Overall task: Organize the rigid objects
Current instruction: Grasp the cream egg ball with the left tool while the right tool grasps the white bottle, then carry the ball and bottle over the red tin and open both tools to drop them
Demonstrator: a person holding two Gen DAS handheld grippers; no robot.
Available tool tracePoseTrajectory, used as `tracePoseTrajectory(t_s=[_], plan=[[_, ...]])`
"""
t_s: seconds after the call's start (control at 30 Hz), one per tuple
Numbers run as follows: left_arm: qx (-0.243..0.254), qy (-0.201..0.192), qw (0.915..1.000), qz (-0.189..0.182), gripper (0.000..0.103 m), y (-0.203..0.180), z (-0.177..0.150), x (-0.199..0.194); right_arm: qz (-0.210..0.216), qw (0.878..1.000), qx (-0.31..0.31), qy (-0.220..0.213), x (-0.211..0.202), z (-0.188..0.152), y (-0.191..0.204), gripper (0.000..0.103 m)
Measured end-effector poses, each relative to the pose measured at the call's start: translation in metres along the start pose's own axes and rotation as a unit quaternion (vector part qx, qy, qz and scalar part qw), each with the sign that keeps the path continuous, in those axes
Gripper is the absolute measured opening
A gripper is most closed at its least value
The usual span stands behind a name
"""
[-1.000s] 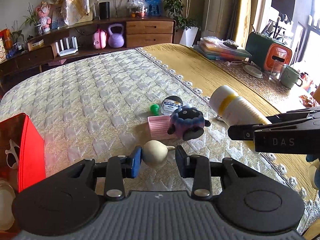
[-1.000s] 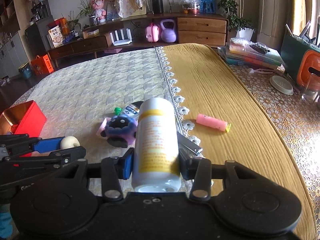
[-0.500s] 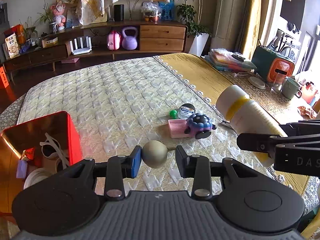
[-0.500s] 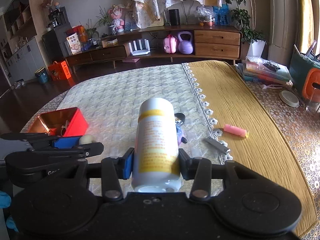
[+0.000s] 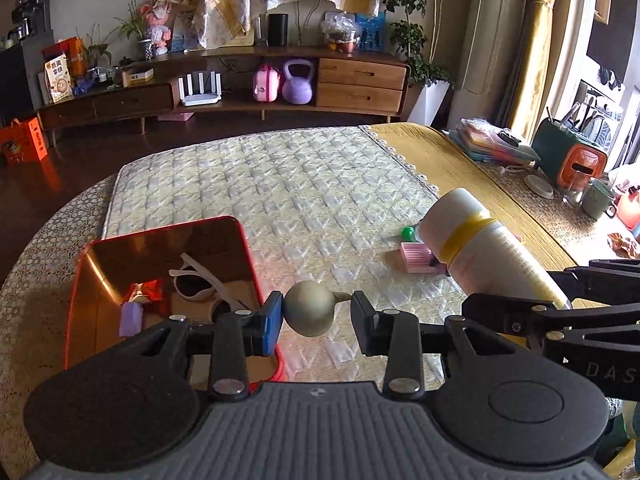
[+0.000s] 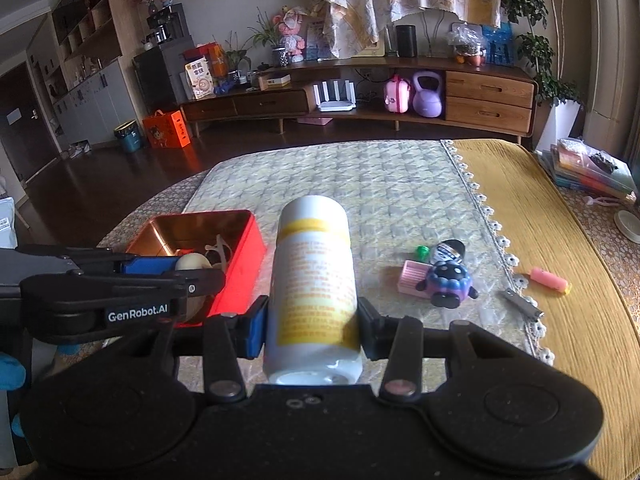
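Note:
My left gripper [image 5: 316, 312] is shut on a beige gourd-shaped object [image 5: 310, 308], its thin stem against the right finger. It hangs above the right wall of the red box [image 5: 160, 229], which holds white sunglasses [image 5: 200, 284] and small packets. My right gripper [image 6: 312, 324] is shut on a white bottle with a yellow band [image 6: 312, 276], lying along the fingers with its cap end forward. In the right wrist view the left gripper [image 6: 160, 276] with the gourd [image 6: 192, 261] is beside the red box [image 6: 240, 268]. The left wrist view shows the bottle [image 5: 480, 248] at the right.
On the quilted cloth lie a pink ridged block [image 6: 412, 276], a purple plush toy [image 6: 450, 282], a green-capped item [image 6: 422, 251] and a round tin [image 6: 448, 250]. A pink marker [image 6: 550, 280] and a metal clip [image 6: 522, 302] lie on the yellow cloth. Books [image 6: 588, 172] sit far right.
Both grippers have risen and moved left with their objects, away from the toys. The red box has come fully into view, under the left gripper's left finger.

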State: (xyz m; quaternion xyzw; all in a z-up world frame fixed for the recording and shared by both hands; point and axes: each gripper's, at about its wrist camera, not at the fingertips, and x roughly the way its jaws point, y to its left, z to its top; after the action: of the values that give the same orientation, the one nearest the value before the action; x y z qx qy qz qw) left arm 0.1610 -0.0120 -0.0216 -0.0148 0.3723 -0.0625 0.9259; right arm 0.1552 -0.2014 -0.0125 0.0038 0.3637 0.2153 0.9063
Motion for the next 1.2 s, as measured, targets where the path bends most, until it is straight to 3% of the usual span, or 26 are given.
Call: tracePoseTrajectory(t_s=[0.43, 0.9, 1.2], plan=[[-0.036, -0.003, 0.9984, 0.045, 0.036, 0.074, 0.003, -0.007, 0.036, 0.999, -0.032, 0.011, 0.033, 0.012, 0.066, 0.044], [-0.091, 0.020, 0.9928, 0.075, 0.036, 0.139, 0.016, 0.037, 0.047, 0.997, -0.053, 0.042, 0.085, 0.022, 0.104, 0.044], [-0.089, 0.032, 0.9915, 0.089, 0.036, 0.154, 0.025, 0.068, 0.045, 0.995, -0.070, 0.059, 0.116, 0.022, 0.125, 0.044]])
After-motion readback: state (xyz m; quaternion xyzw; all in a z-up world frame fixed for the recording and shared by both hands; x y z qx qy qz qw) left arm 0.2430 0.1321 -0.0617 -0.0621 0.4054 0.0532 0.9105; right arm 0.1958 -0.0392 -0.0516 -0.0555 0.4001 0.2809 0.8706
